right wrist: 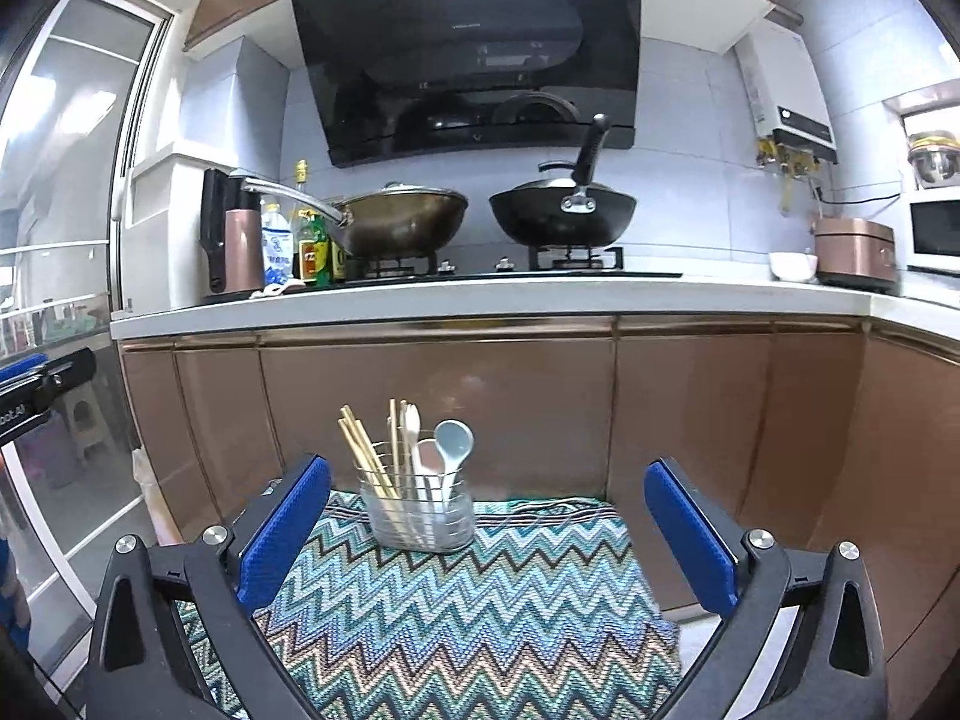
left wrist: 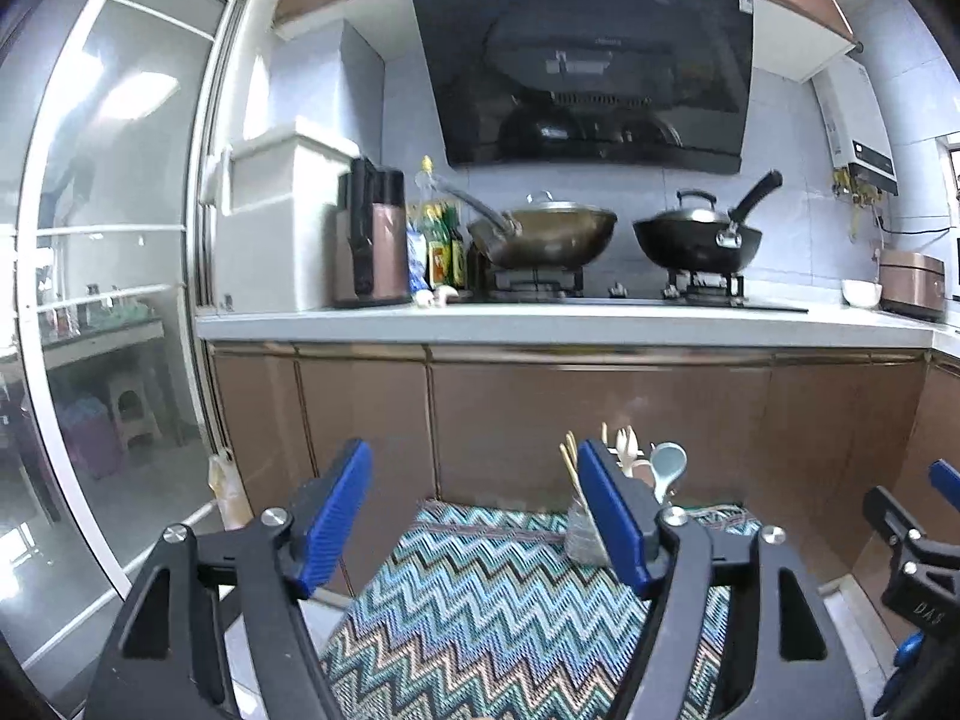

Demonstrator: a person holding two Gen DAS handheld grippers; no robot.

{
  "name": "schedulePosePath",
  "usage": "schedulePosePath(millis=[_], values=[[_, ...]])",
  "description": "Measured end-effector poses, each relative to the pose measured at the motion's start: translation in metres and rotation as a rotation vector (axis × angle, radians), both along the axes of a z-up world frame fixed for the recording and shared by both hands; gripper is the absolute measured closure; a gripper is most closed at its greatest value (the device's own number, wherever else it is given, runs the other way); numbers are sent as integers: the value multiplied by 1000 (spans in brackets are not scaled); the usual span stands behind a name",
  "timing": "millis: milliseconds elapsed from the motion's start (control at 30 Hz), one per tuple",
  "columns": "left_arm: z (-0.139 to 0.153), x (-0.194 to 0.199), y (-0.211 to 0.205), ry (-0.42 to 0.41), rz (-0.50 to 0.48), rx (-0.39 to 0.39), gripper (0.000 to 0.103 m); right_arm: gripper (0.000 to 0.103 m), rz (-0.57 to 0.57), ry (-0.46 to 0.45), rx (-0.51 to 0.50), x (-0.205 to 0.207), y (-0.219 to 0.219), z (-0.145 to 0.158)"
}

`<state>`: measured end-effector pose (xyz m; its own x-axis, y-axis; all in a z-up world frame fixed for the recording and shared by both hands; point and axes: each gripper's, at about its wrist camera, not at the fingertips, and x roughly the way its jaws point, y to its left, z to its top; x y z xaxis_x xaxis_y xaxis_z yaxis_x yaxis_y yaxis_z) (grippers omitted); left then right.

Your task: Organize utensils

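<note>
1. A clear utensil holder (right wrist: 420, 513) stands upright near the far edge of a zigzag-patterned cloth (right wrist: 456, 612), in front of brown kitchen cabinets (right wrist: 690, 414).
2. Inside the holder stand wooden chopsticks (right wrist: 366, 456), a pale blue spoon (right wrist: 453, 441) and white utensils (right wrist: 414, 450).
3. The right gripper (right wrist: 486, 534) hovers over the cloth's near part, jaws spread wide, holding nothing.
4. The left gripper (left wrist: 474, 516) is likewise wide open and empty; its right finger partly hides the holder.
5. Two woks (right wrist: 561, 213) sit on the stove behind.
</note>
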<state>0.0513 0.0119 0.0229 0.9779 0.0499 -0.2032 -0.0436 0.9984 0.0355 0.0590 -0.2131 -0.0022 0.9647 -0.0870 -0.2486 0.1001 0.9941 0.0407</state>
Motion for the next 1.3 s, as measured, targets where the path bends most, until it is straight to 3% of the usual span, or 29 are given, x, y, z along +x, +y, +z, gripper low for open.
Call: schedulePosePath(millis=[433,1300], values=[[5,-14,-5,-24,-63,3,29,0,-35,-26,-17,-12,-12,6],[4,-17,-6,-16,-61,-5,29,0,-72,-42,-18,-17,-20,8]])
